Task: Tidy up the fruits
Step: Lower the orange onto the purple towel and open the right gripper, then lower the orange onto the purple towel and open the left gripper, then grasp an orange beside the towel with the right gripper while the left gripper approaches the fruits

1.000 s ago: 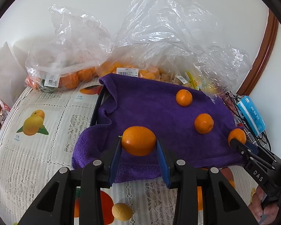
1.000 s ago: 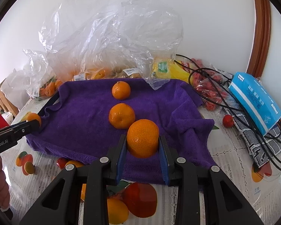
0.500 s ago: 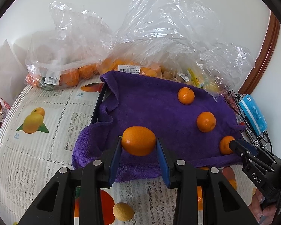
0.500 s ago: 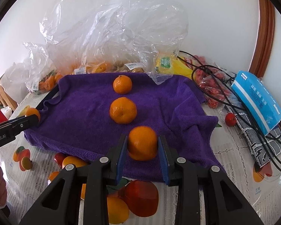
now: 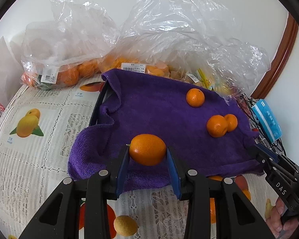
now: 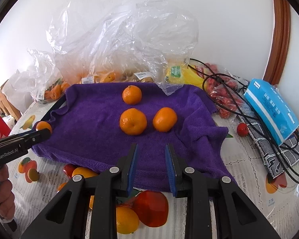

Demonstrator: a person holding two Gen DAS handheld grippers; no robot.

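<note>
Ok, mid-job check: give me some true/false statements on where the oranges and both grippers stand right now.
1. The left gripper is shut on an orange. True.
2. The right gripper holds an orange. False: its jaws are open with nothing between them.
3. Three oranges lie loose on the purple towel. True: the far orange, the middle orange and the right-hand orange.
4. The blue tissue pack sits on the towel. False: it lies off the towel, on the cables to the right.

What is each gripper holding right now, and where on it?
Left gripper clamps an orange across its sides. Right gripper is open, holding nothing.
</note>
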